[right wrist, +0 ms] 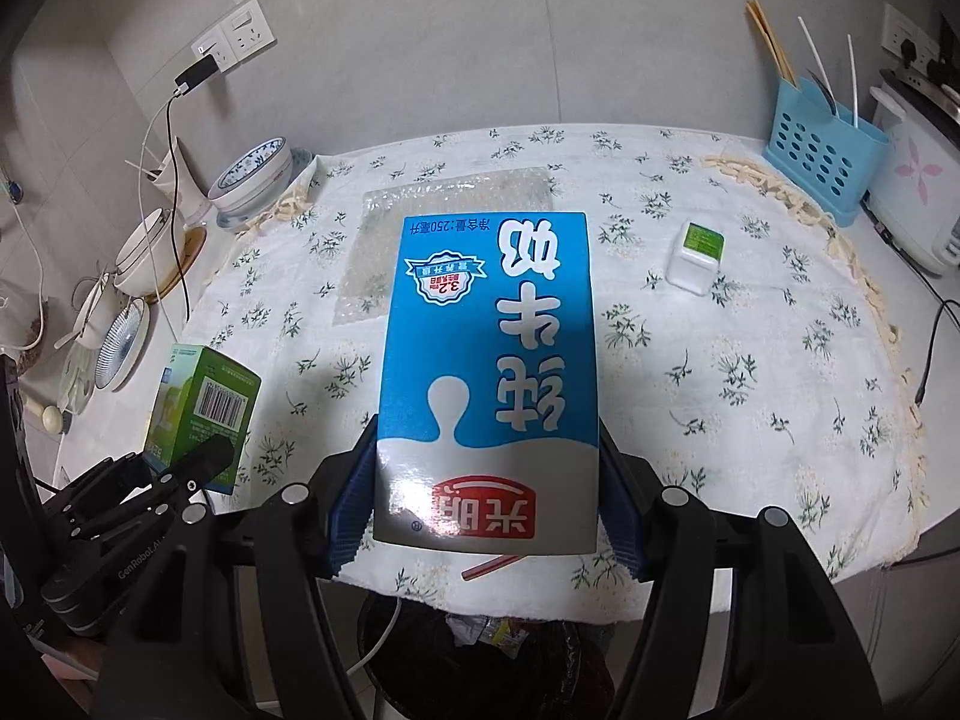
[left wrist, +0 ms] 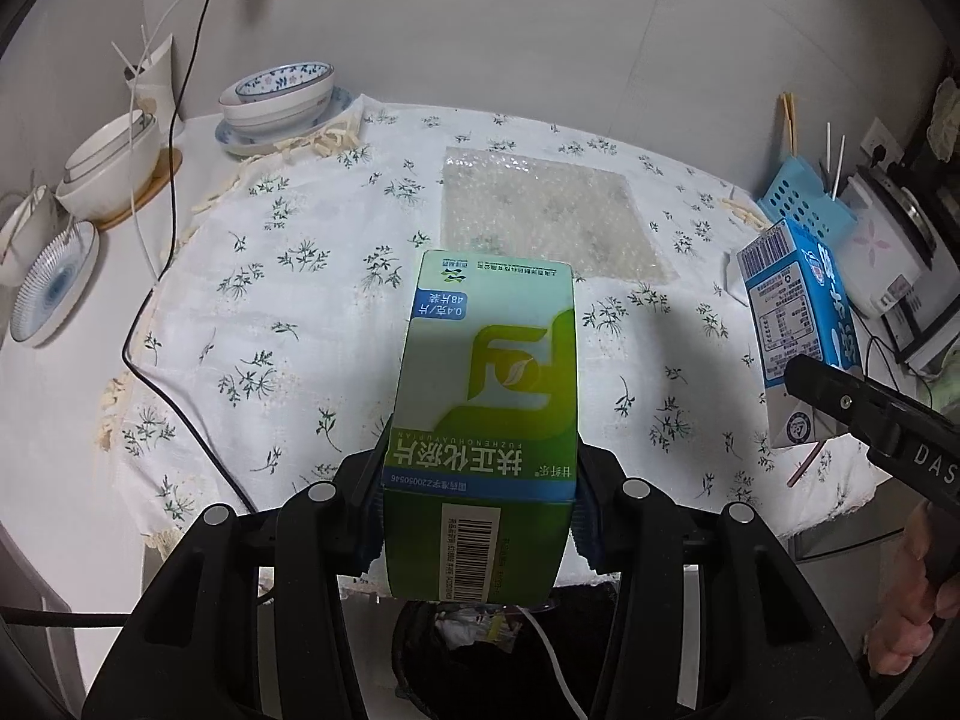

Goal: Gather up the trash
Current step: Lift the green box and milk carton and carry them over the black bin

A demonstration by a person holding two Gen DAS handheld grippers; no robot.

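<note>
My left gripper is shut on a green medicine box, held over the table's near edge; the box also shows in the right wrist view. My right gripper is shut on a blue and white milk carton with a red straw below it; the carton also shows in the left wrist view. A black trash bin with litter inside stands below the table edge, under both grippers. A sheet of bubble wrap lies on the floral tablecloth. A small white and green box lies on the cloth to the right.
Bowls and plates stand at the table's back left, with a black cable running from a wall plug. A blue utensil holder and a white rice cooker stand at the back right.
</note>
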